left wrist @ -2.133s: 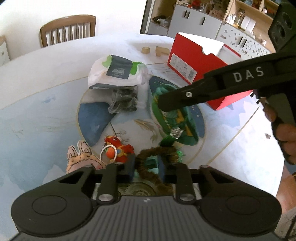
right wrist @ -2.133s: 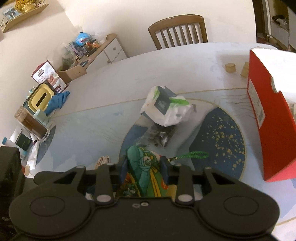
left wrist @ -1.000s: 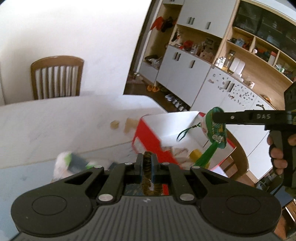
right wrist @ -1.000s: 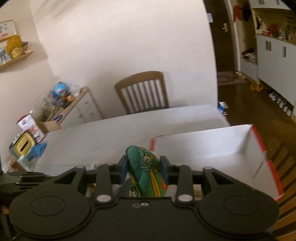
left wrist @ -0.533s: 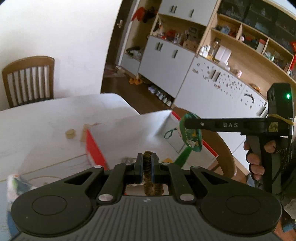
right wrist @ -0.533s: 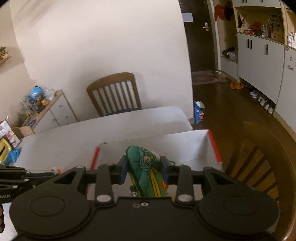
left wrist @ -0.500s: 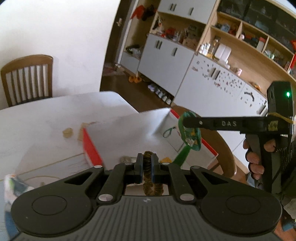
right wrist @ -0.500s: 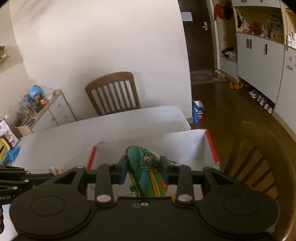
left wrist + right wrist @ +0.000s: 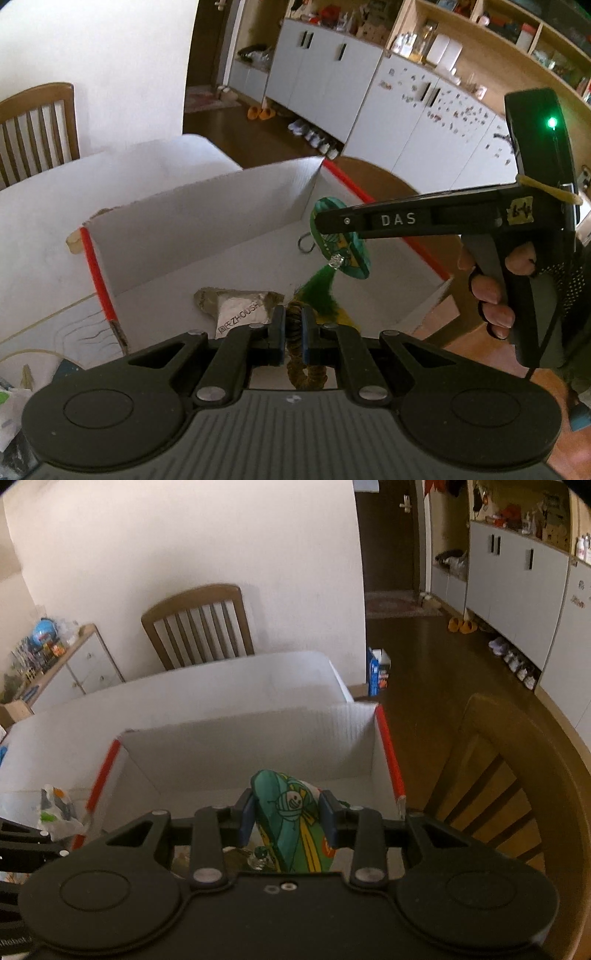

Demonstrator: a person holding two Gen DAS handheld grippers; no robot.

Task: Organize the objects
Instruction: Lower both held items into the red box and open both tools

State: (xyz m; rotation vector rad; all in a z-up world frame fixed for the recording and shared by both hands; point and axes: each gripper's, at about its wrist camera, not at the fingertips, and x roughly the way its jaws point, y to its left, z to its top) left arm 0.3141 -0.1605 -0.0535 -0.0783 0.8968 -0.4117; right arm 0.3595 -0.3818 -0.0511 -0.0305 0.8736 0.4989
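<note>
My left gripper (image 9: 293,336) is shut on a brown twisted cord loop (image 9: 305,369) and holds it over the open red box (image 9: 96,273) with white inner walls. My right gripper (image 9: 288,812) is shut on a green patterned charm (image 9: 291,812) with a green tassel. In the left wrist view that charm (image 9: 341,242) hangs from the right gripper's fingers (image 9: 354,221) above the box's inside. A silver foil packet (image 9: 240,312) lies on the box floor.
The box (image 9: 386,753) stands on a white table (image 9: 55,206). A wooden chair (image 9: 517,790) is just right of the box, another chair (image 9: 199,624) at the table's far side. A white-green plastic bag (image 9: 55,808) lies left of the box.
Both grippers rose from the table mat with their items and moved right, over the box. In the last half second the box has come closer below them.
</note>
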